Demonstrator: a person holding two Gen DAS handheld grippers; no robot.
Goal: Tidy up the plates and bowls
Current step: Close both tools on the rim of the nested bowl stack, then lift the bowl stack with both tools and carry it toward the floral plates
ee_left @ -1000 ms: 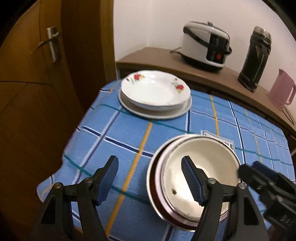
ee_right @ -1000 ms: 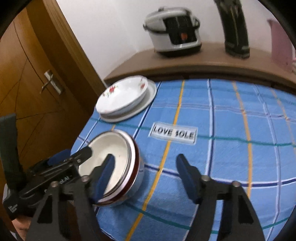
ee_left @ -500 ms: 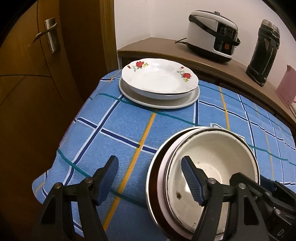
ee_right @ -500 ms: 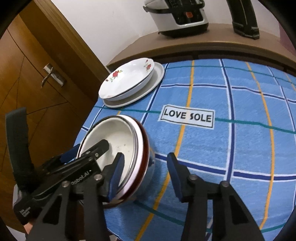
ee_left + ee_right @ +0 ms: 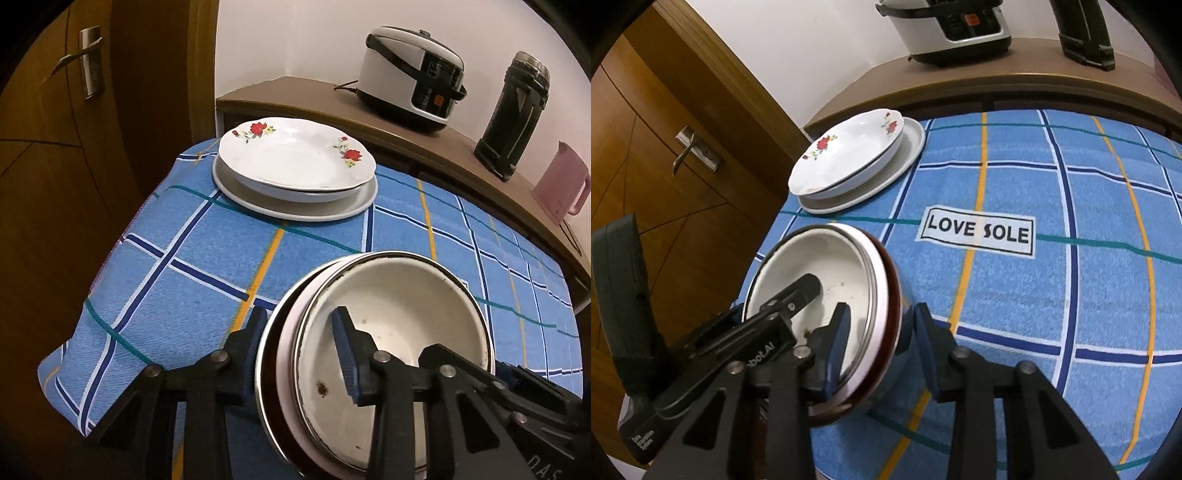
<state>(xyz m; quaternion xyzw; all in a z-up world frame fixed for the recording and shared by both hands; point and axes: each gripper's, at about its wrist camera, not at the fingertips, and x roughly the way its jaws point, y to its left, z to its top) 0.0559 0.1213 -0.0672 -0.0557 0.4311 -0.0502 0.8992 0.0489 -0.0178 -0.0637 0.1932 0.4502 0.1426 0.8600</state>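
bowl stack (image 5: pixel 391 314) mouth-up, seemingly tilted | both tongs closing astride rim

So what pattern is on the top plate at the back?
White with red flower sprigs on the rim of the top plate, clearest in the left wrist view.

On the blue checked cloth (image 5: pixel 1071 206) over my tabletop I read "LOVE SOLE" in a white box. My left gripper (image 5: pixel 768 332) carries "bot.AI", cut off, and small print on its handle, too blurred to read.
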